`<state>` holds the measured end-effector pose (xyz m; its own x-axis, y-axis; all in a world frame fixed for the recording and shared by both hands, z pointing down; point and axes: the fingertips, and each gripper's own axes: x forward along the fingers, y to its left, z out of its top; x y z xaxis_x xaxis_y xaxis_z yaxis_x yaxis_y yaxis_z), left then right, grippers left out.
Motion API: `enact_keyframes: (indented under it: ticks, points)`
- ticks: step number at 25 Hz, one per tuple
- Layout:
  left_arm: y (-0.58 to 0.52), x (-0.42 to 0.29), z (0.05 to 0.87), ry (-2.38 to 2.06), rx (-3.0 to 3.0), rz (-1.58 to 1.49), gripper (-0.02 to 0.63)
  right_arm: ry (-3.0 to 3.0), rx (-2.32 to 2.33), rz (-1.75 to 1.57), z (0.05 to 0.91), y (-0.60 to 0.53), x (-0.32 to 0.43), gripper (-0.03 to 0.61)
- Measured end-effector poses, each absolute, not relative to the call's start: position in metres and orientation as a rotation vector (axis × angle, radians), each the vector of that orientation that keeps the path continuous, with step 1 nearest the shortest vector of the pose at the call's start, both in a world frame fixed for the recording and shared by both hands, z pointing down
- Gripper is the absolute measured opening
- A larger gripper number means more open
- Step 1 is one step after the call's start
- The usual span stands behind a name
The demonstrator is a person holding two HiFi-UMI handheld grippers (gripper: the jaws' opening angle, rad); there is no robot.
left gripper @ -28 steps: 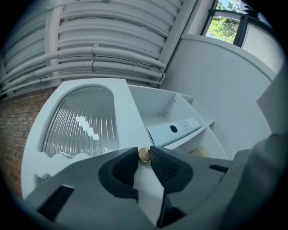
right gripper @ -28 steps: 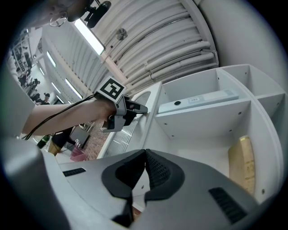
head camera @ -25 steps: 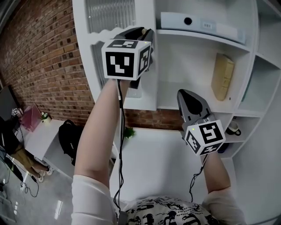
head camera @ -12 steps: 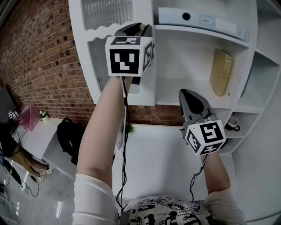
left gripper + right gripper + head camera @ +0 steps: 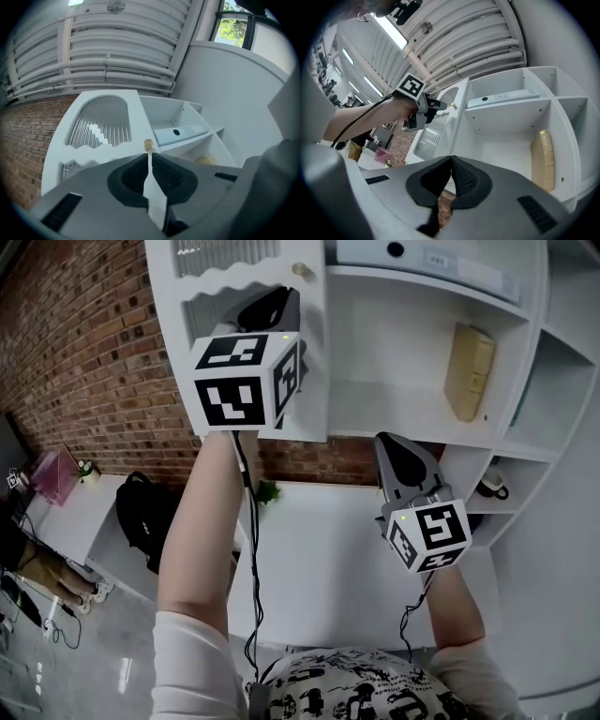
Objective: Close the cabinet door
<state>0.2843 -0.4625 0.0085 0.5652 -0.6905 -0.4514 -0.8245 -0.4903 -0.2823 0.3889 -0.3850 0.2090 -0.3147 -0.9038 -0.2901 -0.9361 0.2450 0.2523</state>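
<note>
The white cabinet door (image 5: 309,362), with ribbed glass panels (image 5: 101,124), stands swung out from the shelf unit; its small round knob (image 5: 300,269) sits at its free edge. My left gripper (image 5: 274,298) is just below and left of the knob (image 5: 148,144), against the door's front. Its jaws are closing, tips nearly together, and nothing is between them; the door's white edge shows behind the slit. My right gripper (image 5: 387,441) hangs lower, in front of the open shelves, shut and empty. In the right gripper view the left gripper (image 5: 440,105) sits by the door (image 5: 436,133).
The open shelves hold a white binder (image 5: 422,259), a tan book (image 5: 468,371) leaning upright and a cup (image 5: 489,486). A brick wall (image 5: 84,362) runs to the left. Below are a white table (image 5: 319,549) and a black bag (image 5: 141,521).
The left gripper has dropped down and left, off the knob, which now shows above its tips. The right gripper has sunk a little. The door has hardly moved.
</note>
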Motion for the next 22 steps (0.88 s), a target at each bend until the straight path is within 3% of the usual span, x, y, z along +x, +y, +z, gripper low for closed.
enact_keyframes:
  ticks: [22]
  points:
    - [-0.398, 0.253, 0.263, 1.074, -2.568, 0.097, 0.019, 2.507, -1.836, 0.477, 0.315, -0.352, 0.344, 0.015]
